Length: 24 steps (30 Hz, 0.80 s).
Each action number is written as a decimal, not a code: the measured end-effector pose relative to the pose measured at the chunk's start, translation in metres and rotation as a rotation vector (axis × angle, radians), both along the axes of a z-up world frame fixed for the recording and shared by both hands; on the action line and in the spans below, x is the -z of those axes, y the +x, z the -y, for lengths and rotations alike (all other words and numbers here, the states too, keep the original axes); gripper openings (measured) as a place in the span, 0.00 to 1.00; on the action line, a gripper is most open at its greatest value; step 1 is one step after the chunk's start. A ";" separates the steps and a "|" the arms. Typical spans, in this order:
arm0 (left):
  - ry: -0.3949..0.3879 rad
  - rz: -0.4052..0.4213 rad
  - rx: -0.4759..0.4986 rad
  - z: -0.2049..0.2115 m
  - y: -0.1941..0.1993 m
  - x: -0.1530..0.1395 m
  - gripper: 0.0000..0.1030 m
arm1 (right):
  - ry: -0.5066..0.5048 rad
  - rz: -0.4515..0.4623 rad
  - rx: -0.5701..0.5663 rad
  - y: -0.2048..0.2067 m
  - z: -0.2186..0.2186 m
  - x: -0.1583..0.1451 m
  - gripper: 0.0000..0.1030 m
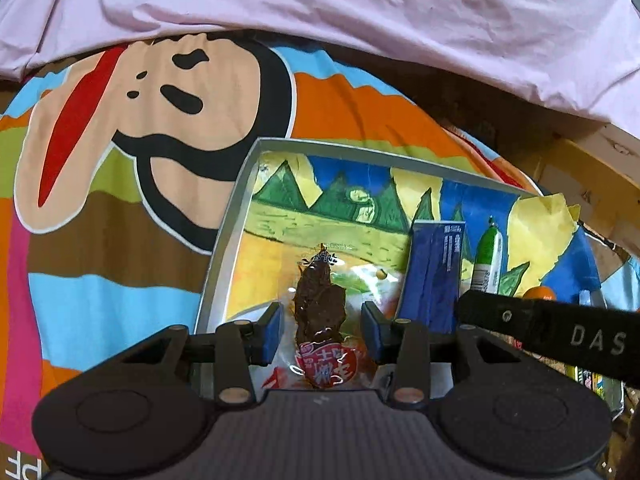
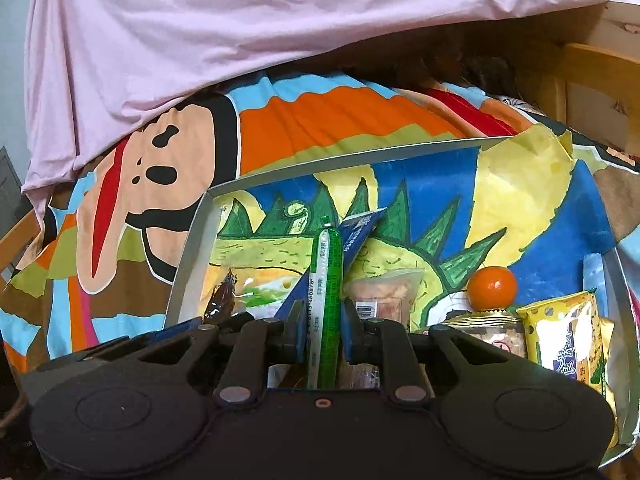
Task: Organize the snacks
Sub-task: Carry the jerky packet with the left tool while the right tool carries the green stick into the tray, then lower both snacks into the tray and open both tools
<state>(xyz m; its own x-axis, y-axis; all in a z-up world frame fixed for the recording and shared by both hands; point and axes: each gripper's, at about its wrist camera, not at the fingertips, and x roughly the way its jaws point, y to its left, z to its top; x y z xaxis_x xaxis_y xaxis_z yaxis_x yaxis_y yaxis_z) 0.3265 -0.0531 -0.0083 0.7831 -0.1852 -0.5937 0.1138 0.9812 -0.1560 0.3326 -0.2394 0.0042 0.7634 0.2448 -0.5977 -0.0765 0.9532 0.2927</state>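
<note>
White letters "DAS" stand on a black strap (image 1: 560, 332); packet print stays unreadable

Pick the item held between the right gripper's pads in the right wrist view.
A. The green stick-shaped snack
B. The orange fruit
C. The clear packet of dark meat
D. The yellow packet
A: the right gripper has its blue pads pressed on either side of the green stick-shaped snack, above the tray.

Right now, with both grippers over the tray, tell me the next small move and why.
Probably open the right gripper and leave the green stick snack in the tray: it is clamped upright among snacks already lying there.
</note>
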 end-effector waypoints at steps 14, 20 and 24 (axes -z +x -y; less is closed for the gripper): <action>-0.011 -0.016 -0.050 -0.007 -0.003 0.007 0.56 | 0.002 -0.010 0.002 -0.002 0.001 -0.001 0.24; -0.018 -0.013 -0.063 -0.011 -0.006 0.005 0.63 | -0.004 -0.005 0.001 -0.005 0.002 -0.003 0.27; -0.023 -0.001 -0.071 -0.011 -0.010 0.000 0.73 | -0.004 0.004 0.005 -0.009 0.005 -0.009 0.31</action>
